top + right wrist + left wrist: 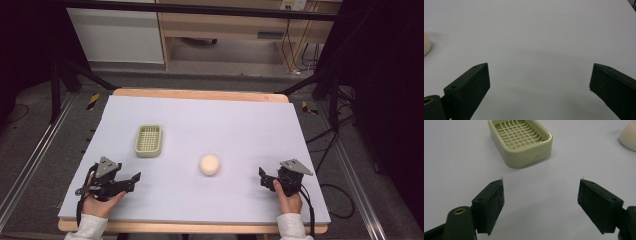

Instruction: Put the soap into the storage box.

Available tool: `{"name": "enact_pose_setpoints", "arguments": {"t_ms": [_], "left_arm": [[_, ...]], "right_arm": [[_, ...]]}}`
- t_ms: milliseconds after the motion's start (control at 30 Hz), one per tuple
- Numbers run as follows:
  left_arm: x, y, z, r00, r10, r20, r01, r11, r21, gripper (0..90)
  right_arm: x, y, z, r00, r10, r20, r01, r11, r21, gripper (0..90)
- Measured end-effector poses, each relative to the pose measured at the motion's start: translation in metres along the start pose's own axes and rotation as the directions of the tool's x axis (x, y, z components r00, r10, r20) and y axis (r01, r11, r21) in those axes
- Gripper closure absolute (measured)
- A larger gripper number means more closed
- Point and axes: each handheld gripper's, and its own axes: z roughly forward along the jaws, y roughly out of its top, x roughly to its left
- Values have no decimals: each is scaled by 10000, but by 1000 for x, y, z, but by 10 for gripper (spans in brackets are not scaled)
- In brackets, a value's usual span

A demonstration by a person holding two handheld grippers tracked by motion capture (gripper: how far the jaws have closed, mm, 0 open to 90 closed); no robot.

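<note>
Meanwhile, both grippers rest wide open and empty at the worktop's (pixel 210 115) near edge: left gripper (pixel 131 181) faces the green soap dish (pixel 148 140) just ahead, while the round cream soap (pixel 209 164) lies between them, slightly nearer the right gripper (pixel 263 178).

Pale lavender sheet (pixel 240 125) covering a wooden table (pixel 200 94), grey floor (pixel 30 150) surrounding it, wooden furniture (pixel 225 25) standing behind, black cables (pixel 327 145) trailing rightward
</note>
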Motion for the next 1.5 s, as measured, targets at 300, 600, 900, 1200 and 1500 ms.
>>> {"name": "enact_pose_setpoints", "arguments": {"t_ms": [300, 600, 900, 1200, 1500], "left_arm": [[-13, 7, 7, 9991, 323, 277, -325, 9995, 60, 214], [-20, 15, 14, 9976, 508, 463, -516, 9986, 145, 215], [-33, 25, 20, 9940, 727, 817, -742, 9971, 154, 221], [-52, 35, 31, 9882, 969, 1182, -997, 9949, 177, 221], [-67, 43, 37, 9832, 1042, 1497, -1079, 9940, 168, 221]], "right_arm": [[-1, 0, -1, 9998, 166, -110, -167, 9998, -85, 32], [-2, 0, 0, 9998, 180, -89, -180, 9998, -42, 37], [-2, 0, 1, 9997, 186, -170, -184, 9998, 91, 37], [-2, 0, 1, 9997, 191, -137, -189, 9997, 142, 38], [-2, 1, 2, 9998, 119, -153, -117, 9998, 187, 38]]}}
